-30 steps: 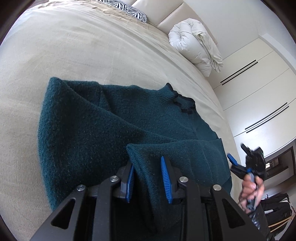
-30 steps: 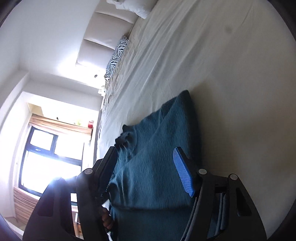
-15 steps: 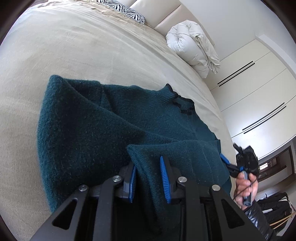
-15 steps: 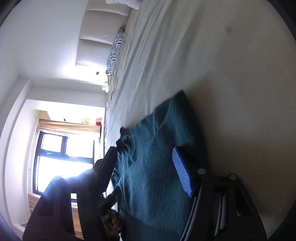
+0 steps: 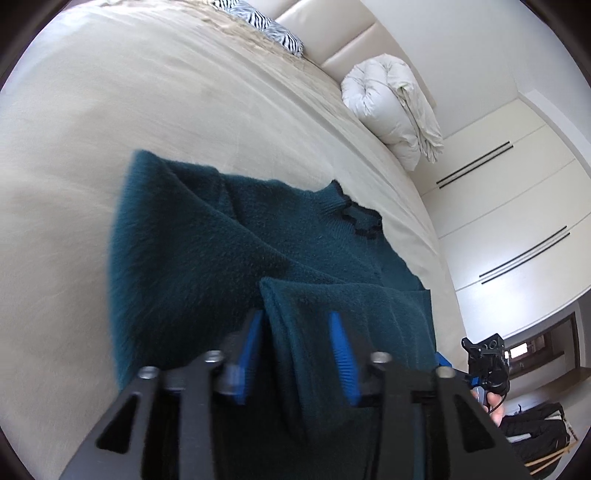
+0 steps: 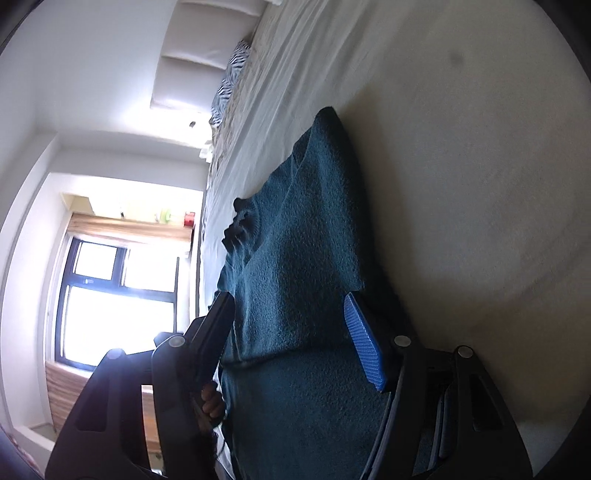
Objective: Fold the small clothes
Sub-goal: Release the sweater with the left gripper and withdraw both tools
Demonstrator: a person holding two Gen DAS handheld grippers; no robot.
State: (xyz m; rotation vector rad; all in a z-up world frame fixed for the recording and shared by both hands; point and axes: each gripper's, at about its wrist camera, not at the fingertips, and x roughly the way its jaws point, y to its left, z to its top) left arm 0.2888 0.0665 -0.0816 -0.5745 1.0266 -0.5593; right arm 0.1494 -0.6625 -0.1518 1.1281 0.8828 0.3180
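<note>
A dark teal sweater [image 5: 207, 266] lies on the bed [image 5: 110, 129], partly folded, with its dark-trimmed collar [image 5: 360, 221] toward the far edge of the bed and one corner raised at the far left. A folded flap of the sweater [image 5: 332, 299] stands up between the 2 blue pads of the left hand-held gripper [image 5: 297, 349]; its jaws are opening, with the knit between them and slack on at least the right side. In the right wrist view the right hand-held gripper [image 6: 291, 332] straddles the near part of the sweater [image 6: 295, 258] with its jaws held wide, the blue pad [image 6: 364, 347] clear of the cloth beside it. Beyond the sweater sit a rolled white duvet [image 5: 388, 107], a zebra-print pillow [image 5: 266, 29] and a padded headboard [image 5: 332, 37]. White wardrobe doors [image 5: 517, 221] stand at the right, and a bright window [image 6: 114, 295] shows in the right wrist view.
</note>
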